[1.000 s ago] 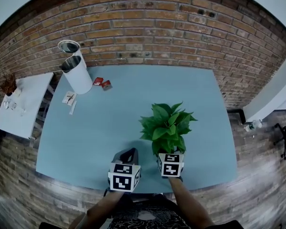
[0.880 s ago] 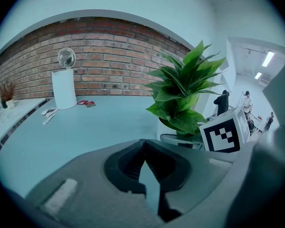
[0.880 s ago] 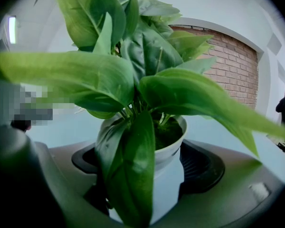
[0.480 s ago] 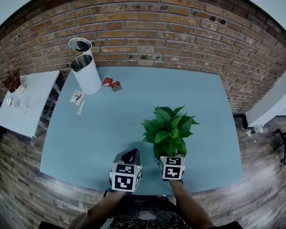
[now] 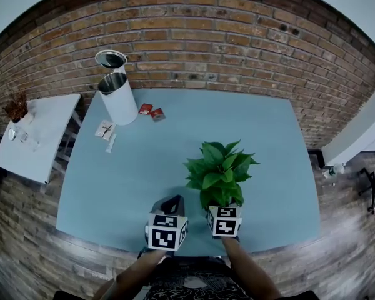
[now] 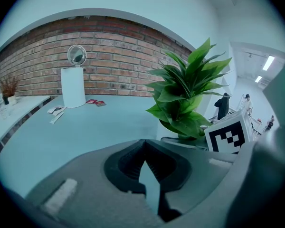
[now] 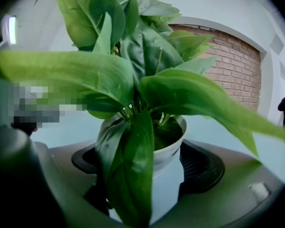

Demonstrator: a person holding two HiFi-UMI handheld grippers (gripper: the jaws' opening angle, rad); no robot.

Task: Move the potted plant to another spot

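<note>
Green broad-leaved plant in a glossy white pot (image 7: pixel 167 174) sits clamped in the right gripper's (image 7: pixel 145 167) wide-spread jaws; the left gripper's (image 6: pixel 143 147) jaws meet, empty.

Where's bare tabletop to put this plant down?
The table is bare across its right half, between the potted plant and the brick wall, and through the middle. The far-left corner is crowded: white canister, red packets, paper slips.

Blue tabletop (image 5: pixel 262 136) open beyond green leafy potted plant (image 5: pixel 219 170); tall white cylindrical bin (image 5: pixel 120 102) blocks far-left corner
</note>
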